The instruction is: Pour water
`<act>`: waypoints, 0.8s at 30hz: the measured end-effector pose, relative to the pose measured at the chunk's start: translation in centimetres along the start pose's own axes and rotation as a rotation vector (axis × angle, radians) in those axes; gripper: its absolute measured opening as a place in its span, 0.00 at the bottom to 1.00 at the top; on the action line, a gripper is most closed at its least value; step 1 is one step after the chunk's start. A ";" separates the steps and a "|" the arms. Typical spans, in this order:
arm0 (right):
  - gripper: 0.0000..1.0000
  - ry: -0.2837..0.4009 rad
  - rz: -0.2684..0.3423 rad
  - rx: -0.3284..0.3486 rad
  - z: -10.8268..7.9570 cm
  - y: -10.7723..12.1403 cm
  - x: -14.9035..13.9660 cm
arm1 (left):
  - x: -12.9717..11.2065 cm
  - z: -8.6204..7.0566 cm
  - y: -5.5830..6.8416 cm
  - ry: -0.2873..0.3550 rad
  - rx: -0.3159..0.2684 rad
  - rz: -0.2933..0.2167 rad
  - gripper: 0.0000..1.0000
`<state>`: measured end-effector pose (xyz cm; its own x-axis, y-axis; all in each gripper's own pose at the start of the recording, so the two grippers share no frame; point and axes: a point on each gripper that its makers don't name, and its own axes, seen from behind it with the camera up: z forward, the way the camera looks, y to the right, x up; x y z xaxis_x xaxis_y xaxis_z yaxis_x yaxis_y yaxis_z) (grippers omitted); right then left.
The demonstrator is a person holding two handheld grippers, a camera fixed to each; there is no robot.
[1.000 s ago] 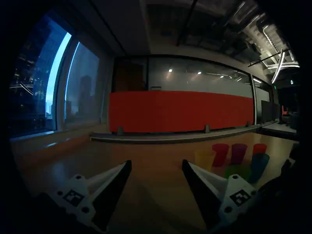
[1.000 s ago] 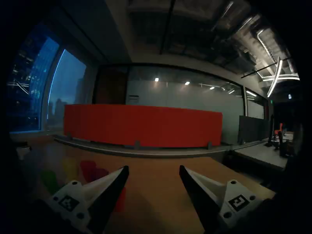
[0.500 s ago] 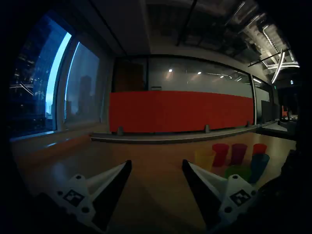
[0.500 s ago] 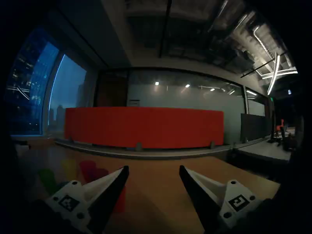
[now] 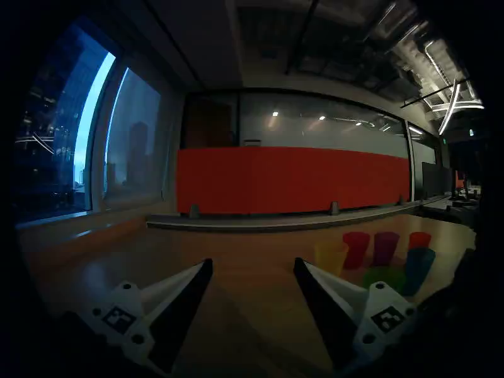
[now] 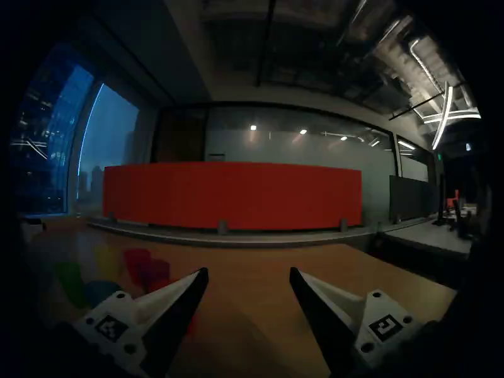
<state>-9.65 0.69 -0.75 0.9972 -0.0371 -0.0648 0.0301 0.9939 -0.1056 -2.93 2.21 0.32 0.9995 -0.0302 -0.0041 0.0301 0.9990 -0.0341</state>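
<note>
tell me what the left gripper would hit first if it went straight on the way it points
Nothing close: the open left gripper points along bare table, the coloured cups lying right of its line. First ahead is likely the red partition at the far edge, though depth is unclear.

In the left gripper view, one finger of the left claw (image 5: 252, 264) covers the lower edge of the yellow cup (image 5: 330, 255) and of the green cup (image 5: 382, 275). In the right gripper view, a finger of the right claw (image 6: 247, 272) hides the bottoms of the red cup (image 6: 135, 261) and the blue cup (image 6: 101, 293), both dim and blurred. Whether any cup holds water cannot be told.
</note>
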 end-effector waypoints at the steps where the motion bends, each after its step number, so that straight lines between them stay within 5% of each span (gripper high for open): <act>1: 1.00 -0.001 0.000 0.000 0.1 0.0 -0.1 | 0.0 0.0 0.0 0.000 0.000 0.000 0.96; 24: 1.00 -0.025 0.025 0.004 0.5 0.0 -1.0 | 0.0 0.0 0.0 0.000 0.000 0.000 0.96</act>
<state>-10.62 0.77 -0.22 0.9990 -0.0101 -0.0429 0.0058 0.9949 -0.1003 -2.93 2.25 0.32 0.9995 -0.0299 -0.0041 0.0297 0.9990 -0.0341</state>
